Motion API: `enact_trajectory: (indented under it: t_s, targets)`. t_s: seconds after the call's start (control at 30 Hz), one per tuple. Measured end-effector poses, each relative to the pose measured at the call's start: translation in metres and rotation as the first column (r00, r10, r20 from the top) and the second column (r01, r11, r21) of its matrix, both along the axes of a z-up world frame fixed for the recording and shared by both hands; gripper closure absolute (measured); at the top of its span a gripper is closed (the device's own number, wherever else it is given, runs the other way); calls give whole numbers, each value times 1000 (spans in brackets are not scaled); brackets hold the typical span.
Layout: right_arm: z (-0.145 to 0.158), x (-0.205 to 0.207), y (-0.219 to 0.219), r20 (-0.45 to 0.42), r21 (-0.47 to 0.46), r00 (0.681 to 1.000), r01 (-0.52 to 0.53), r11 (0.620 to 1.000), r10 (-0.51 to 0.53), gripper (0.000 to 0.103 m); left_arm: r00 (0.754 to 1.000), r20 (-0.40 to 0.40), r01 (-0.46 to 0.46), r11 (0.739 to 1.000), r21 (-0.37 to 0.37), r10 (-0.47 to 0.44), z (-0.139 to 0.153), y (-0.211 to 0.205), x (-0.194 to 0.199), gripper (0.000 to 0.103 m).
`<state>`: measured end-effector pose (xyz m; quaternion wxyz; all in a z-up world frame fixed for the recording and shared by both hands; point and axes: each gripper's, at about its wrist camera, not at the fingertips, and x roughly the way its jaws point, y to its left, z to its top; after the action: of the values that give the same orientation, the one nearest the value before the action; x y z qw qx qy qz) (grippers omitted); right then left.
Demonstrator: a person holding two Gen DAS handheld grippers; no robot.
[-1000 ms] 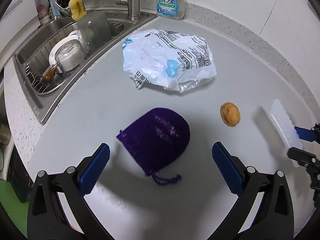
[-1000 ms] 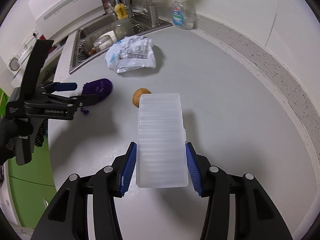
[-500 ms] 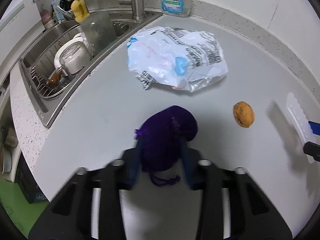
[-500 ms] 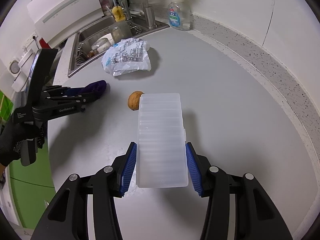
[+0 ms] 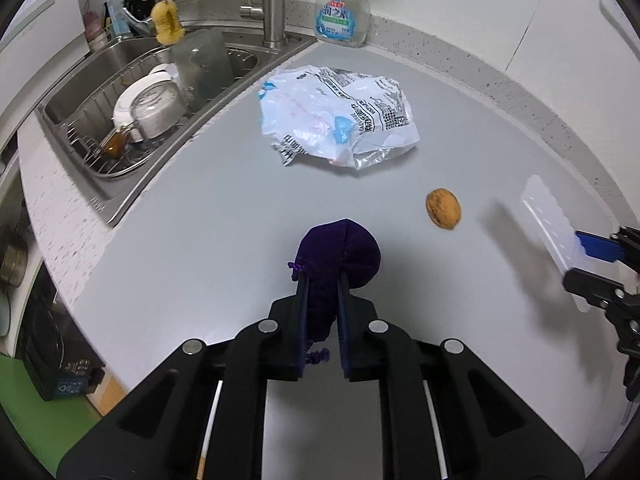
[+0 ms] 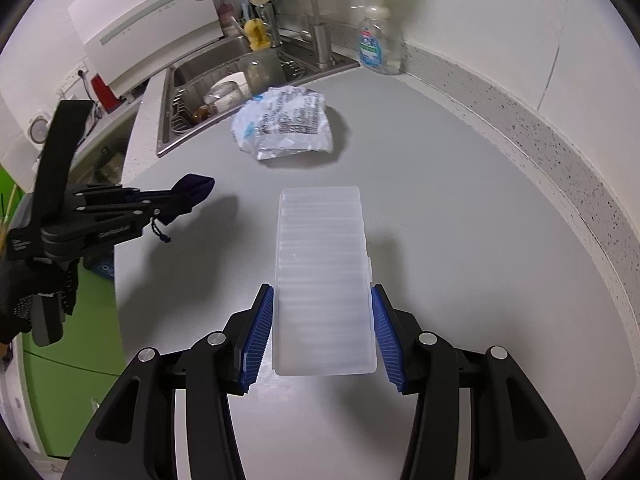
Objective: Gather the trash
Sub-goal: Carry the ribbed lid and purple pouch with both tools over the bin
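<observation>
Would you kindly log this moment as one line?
left claw: shut on purple pouch | right claw: shut on plastic box | walnut: on counter

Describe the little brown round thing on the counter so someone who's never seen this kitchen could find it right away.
Start at the grey countertop to the right of the steel sink. In front of the crumpled white printed plastic bag lies a walnut, alone and touching nothing. It is the only small, hard, tan, wrinkled ball there; the purple pouch beside it is soft cloth held in the left gripper.

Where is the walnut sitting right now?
In the left wrist view the walnut lies on the grey counter, right of centre, between the purple pouch and the translucent box, below the crumpled plastic bag.
</observation>
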<state>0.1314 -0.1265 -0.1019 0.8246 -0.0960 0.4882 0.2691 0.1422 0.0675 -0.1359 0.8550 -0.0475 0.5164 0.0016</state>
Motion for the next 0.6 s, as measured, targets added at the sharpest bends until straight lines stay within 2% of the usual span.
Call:
enact_trajectory:
  t_s: [0.3, 0.43, 0.6]
  targets:
    - [15, -24, 35, 37, 17, 997, -73, 997, 72, 55, 998, 43, -54, 999, 4, 53, 34, 28, -61, 91]
    - [21, -42, 62, 48, 26, 990, -131, 991, 130, 55, 993, 64, -104, 995, 7, 103, 47, 47, -101, 91]
    - [23, -69, 105, 52, 38, 974, -224, 974, 222, 55, 981, 64, -185, 983, 10, 184, 49, 73, -152, 91]
